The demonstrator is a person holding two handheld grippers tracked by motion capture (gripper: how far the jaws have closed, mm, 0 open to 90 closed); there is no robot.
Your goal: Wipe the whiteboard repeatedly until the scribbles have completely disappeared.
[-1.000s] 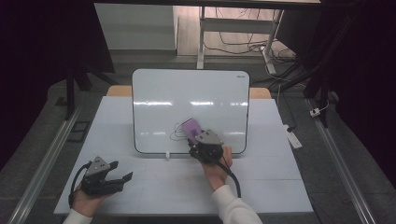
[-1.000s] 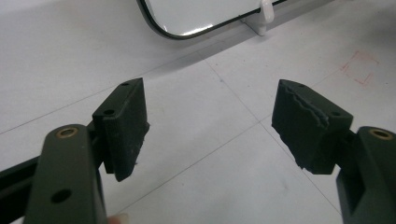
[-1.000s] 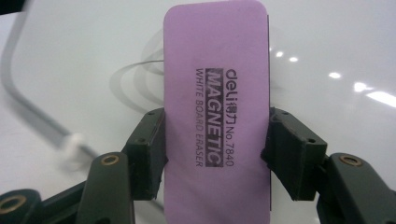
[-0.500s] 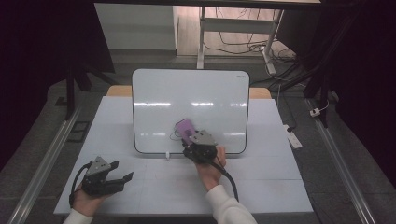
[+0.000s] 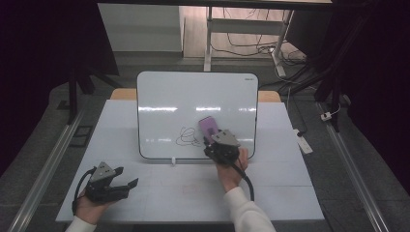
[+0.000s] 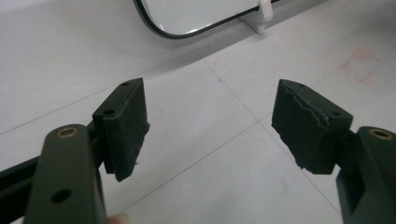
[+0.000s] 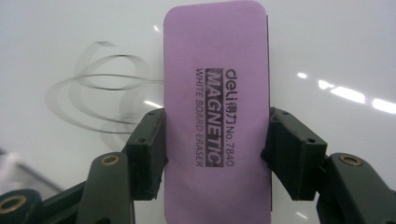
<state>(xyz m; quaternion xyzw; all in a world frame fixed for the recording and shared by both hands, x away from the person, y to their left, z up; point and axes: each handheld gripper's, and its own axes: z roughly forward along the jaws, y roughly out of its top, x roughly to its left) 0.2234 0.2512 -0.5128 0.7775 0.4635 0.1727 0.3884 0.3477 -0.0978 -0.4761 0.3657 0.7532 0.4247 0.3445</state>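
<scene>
My right tool (image 5: 216, 138) pinches the purple rectangular foam whiteboard eraser (image 7: 217, 107) across its width, with the eraser over the white rounded-corner whiteboard (image 5: 169, 96), just right of the black looping marker scribble (image 5: 187, 137). To wipe well, I judge I should keep the eraser's face flat on the board and sweep left across the loops with even pressure. My left tool (image 5: 123, 185) rests spread and holding nothing on the white counter (image 5: 290, 193).

Eraser (image 7: 217, 116) bottom end cut off
</scene>
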